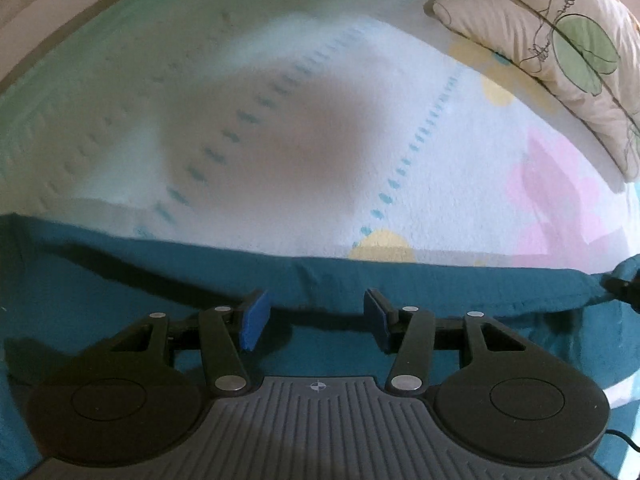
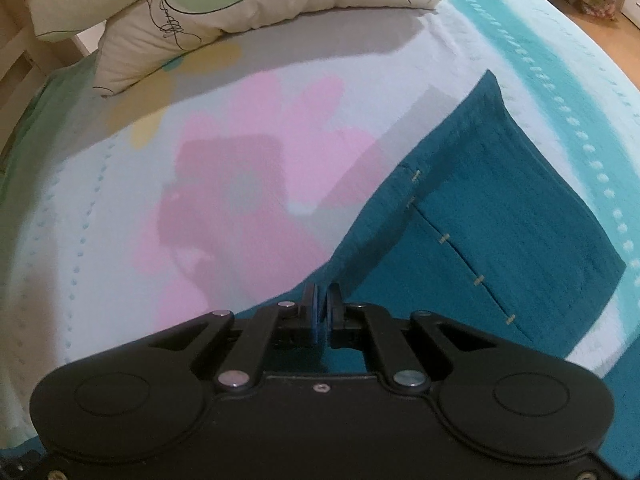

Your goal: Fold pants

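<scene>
The teal pants [image 1: 400, 284] lie on the bed as a dark band under my left gripper [image 1: 316, 320], which is open just above the cloth with its blue pads [image 1: 254, 320] apart. In the right wrist view the pants [image 2: 500, 216] spread to the right, with a stitched seam and a raised fold edge. My right gripper [image 2: 322, 312] is shut on the edge of the pants and holds it. Its tip also shows at the right edge of the left wrist view [image 1: 624, 284].
A pale bedspread [image 1: 280, 120] with pink and yellow patches and dotted lines covers the bed. A cream pillow [image 2: 224, 4] with green leaf print lies at the far side; it also shows in the left wrist view [image 1: 552, 40]. A wooden floor [image 2: 600, 36] lies beyond the bed.
</scene>
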